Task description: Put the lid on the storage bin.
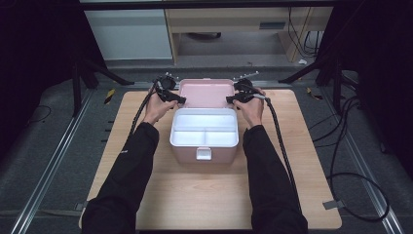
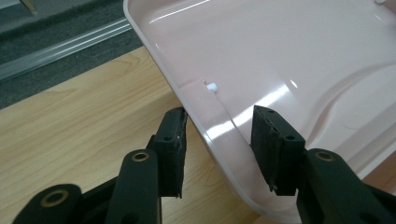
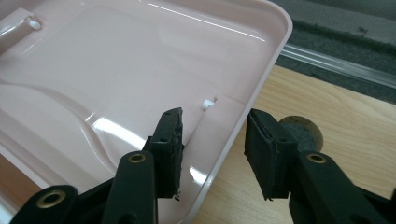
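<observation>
A pink box stands in the middle of the wooden table with its lid thrown back, away from the person. A white divided tray sits in the box. My left gripper is at the lid's left edge and my right gripper at its right edge. In the left gripper view the gripper is open, its jaws straddling the lid's rim. In the right gripper view the gripper is open in the same way, with the lid's rim between the jaws.
A white latch hangs on the box's front wall. The table has bare wood in front of the box and at both sides. Cables lie on the floor at the right. Black stand legs flank the far corners.
</observation>
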A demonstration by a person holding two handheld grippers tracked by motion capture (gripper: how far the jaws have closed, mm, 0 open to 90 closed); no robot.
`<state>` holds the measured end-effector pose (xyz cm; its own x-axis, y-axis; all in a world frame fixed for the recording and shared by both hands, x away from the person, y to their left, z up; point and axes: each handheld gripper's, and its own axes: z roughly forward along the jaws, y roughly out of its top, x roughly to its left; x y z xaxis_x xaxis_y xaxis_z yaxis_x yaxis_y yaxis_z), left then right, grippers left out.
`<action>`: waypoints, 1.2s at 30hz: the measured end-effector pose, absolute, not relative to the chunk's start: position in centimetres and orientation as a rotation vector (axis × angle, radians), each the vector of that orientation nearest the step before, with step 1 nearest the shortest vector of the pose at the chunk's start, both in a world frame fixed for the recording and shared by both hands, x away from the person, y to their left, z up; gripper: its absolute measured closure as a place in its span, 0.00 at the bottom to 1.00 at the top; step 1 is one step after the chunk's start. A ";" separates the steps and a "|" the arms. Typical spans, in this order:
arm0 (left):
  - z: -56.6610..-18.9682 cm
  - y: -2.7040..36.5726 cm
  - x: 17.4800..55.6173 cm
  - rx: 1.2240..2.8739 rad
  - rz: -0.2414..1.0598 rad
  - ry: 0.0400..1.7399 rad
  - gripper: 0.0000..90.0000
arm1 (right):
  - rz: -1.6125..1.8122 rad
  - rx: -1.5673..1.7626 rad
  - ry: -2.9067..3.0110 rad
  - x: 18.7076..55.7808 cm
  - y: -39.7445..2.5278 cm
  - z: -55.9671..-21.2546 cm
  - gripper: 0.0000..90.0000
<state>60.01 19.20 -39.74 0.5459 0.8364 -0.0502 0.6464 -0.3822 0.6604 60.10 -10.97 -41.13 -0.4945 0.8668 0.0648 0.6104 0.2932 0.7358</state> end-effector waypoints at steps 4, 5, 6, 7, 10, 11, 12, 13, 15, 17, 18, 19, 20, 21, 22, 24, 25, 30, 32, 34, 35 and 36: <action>-39.2 19.2 59.6 2.163 0.402 1.175 0.62 | 1.025 1.325 2.214 59.9 -10.8 -40.8 0.65; -39.1 19.2 59.6 2.160 0.409 1.171 0.63 | 1.027 1.324 2.210 59.8 -10.8 -40.7 0.65; -39.1 19.2 59.6 2.161 0.409 1.167 0.63 | 1.033 1.319 2.208 59.7 -10.8 -40.6 0.64; -38.9 19.3 59.5 2.155 0.410 1.166 0.63 | 1.042 1.322 2.207 59.7 -10.9 -40.5 0.64; -38.6 19.4 59.5 2.136 0.413 1.168 0.67 | 1.067 1.328 2.196 59.6 -11.1 -40.0 0.64; -38.5 19.4 59.4 2.134 0.415 1.167 0.68 | 1.071 1.327 2.194 59.5 -11.2 -39.9 0.64; -38.4 19.4 59.4 2.131 0.419 1.166 0.68 | 1.073 1.324 2.194 59.5 -11.2 -39.8 0.64; -38.3 19.4 59.3 2.137 0.423 1.164 0.70 | 1.073 1.323 2.191 59.4 -11.2 -39.8 0.65; -38.2 19.4 59.2 2.141 0.430 1.161 0.71 | 1.074 1.320 2.190 59.3 -11.3 -39.6 0.65; -38.1 19.6 59.1 2.143 0.428 1.158 0.74 | 1.074 1.313 2.191 59.2 -11.3 -39.4 0.66; -38.0 19.6 59.1 2.140 0.427 1.159 0.76 | 1.074 1.312 2.190 59.1 -11.4 -39.3 0.67; -37.9 19.7 59.0 2.139 0.425 1.156 0.78 | 1.075 1.312 2.189 59.1 -11.5 -39.2 0.68; -37.8 19.8 59.0 2.137 0.427 1.153 0.79 | 1.077 1.317 2.184 59.0 -11.5 -39.1 0.70; -37.7 19.8 58.9 2.136 0.433 1.152 0.81 | 1.082 1.316 2.182 58.9 -11.6 -39.0 0.71; -37.6 19.8 58.8 2.128 0.435 1.153 0.82 | 1.085 1.317 2.179 58.9 -11.7 -38.8 0.73; -37.3 19.8 58.7 2.131 0.443 1.145 0.83 | 1.090 1.315 2.168 58.7 -11.9 -38.6 0.77; -37.2 19.8 58.7 2.128 0.446 1.144 0.84 | 1.090 1.318 2.163 58.7 -12.0 -38.4 0.79; -36.8 19.8 58.4 2.121 0.441 1.139 0.85 | 1.113 1.331 2.132 58.3 -12.4 -38.2 0.87; -36.7 19.8 58.2 2.125 0.446 1.135 0.85 | 1.114 1.340 2.126 58.2 -12.4 -38.1 0.87; -36.6 19.8 58.1 2.122 0.441 1.133 0.85 | 1.111 1.332 2.127 58.0 -12.5 -38.0 0.88; -36.6 19.9 58.0 2.117 0.441 1.129 0.85 | 1.109 1.333 2.126 57.9 -12.4 -37.9 0.88; -36.6 20.0 57.8 2.099 0.445 1.128 0.86 | 1.105 1.326 2.124 57.9 -12.4 -37.8 0.88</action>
<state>57.83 19.99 -36.56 0.5613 0.8272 -0.0271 0.5859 -0.3740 0.7189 57.86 -12.42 -37.85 -0.4685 0.8807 0.0701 0.5629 0.2365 0.7920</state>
